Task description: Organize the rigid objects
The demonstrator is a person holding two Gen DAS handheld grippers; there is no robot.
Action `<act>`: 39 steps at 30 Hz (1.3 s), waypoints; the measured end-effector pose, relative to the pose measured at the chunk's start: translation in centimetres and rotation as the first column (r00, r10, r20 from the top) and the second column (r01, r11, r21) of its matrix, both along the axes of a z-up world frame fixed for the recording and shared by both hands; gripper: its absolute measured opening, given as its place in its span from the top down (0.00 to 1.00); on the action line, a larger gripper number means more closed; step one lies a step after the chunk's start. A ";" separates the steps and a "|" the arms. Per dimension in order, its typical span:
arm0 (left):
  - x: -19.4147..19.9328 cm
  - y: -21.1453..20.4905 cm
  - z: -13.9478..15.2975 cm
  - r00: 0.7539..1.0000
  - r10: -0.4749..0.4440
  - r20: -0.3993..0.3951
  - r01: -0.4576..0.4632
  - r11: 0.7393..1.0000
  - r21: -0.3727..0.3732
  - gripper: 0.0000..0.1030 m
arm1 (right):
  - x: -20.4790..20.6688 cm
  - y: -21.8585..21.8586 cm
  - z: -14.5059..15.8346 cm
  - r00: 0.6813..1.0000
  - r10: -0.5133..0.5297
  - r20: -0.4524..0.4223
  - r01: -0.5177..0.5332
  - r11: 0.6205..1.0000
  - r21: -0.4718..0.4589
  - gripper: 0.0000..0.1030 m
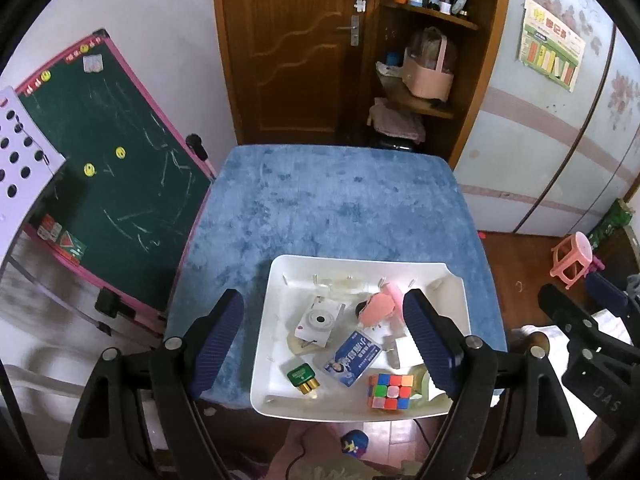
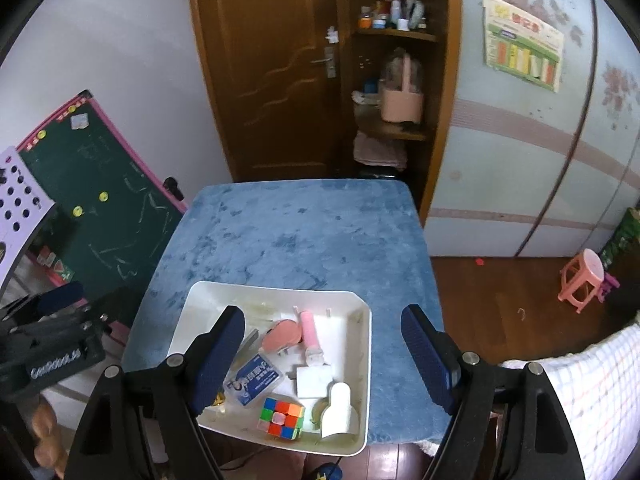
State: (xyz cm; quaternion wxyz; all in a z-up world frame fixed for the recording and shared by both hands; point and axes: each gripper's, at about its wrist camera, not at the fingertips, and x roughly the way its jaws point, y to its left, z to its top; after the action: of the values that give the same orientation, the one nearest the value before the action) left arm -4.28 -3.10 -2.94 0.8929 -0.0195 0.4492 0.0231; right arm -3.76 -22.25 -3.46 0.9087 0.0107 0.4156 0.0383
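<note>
A white tray [image 1: 276,292] sits at the near edge of a blue-covered table [image 1: 328,200]. In it lie a Rubik's cube [image 1: 390,391], a white toy camera [image 1: 318,320], a blue card packet [image 1: 352,358], green batteries [image 1: 302,378] and a pink toy [image 1: 380,306]. The tray also shows in the right wrist view [image 2: 192,304], with the cube [image 2: 282,417], a pink tube [image 2: 310,330] and a white scoop [image 2: 340,410]. My left gripper [image 1: 326,340] is open above the tray. My right gripper [image 2: 324,350] is open above the tray too. Both hold nothing.
A green chalkboard [image 1: 112,184] leans left of the table. A wooden door [image 1: 296,48] and shelves [image 1: 428,40] stand behind. A pink stool [image 2: 582,280] is on the wooden floor at right. A checked cloth [image 2: 592,392] lies near right.
</note>
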 end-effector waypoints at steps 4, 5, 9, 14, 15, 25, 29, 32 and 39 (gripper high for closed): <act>-0.5 -0.1 0.7 1.000 -0.004 0.022 0.004 1.000 0.018 0.18 | -0.5 0.4 -0.1 1.000 0.000 0.002 0.000 1.000 -0.021 0.21; -0.5 -0.1 0.8 1.000 -0.003 0.026 0.002 1.000 0.023 0.18 | -0.6 0.6 -0.2 1.000 0.004 0.001 -0.004 1.000 -0.019 0.21; -0.4 0.0 0.8 1.000 -0.003 0.023 0.003 1.000 0.007 0.18 | -0.5 1.1 -0.5 1.000 0.015 -0.008 -0.016 0.999 -0.034 0.21; -0.1 -0.3 0.5 1.000 -0.007 0.009 0.007 1.000 0.002 0.18 | -0.4 0.8 -0.3 1.000 0.000 -0.006 0.000 1.000 -0.019 0.21; -0.1 -0.3 0.5 1.000 -0.007 0.010 0.007 1.000 0.003 0.18 | -0.4 0.7 -0.1 1.000 -0.003 -0.001 0.003 1.000 -0.016 0.21; 0.1 -0.3 0.2 1.000 -0.017 -0.001 0.017 1.000 0.000 0.18 | -0.5 1.0 0.5 0.999 -0.005 0.033 0.005 1.000 -0.020 0.21; 0.3 -0.4 -0.2 1.000 -0.025 -0.012 0.025 1.000 -0.006 0.18 | -0.4 0.7 0.6 0.999 -0.016 0.040 0.016 1.000 -0.013 0.21; 0.3 -0.4 -0.2 1.000 -0.028 -0.011 0.027 1.000 -0.008 0.18 | -0.4 0.6 0.6 0.999 -0.017 0.040 0.017 1.000 -0.012 0.21; 0.3 -0.3 -0.4 0.999 -0.027 -0.016 0.027 1.000 -0.015 0.18 | -0.4 0.5 0.6 0.999 -0.015 0.039 0.015 1.000 -0.010 0.21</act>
State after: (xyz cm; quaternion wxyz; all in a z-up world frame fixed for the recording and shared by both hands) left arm -3.94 -3.44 -3.30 0.8892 -0.0199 0.4570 0.0079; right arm -4.12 -21.70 -2.82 0.9170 0.0084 0.3977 0.0295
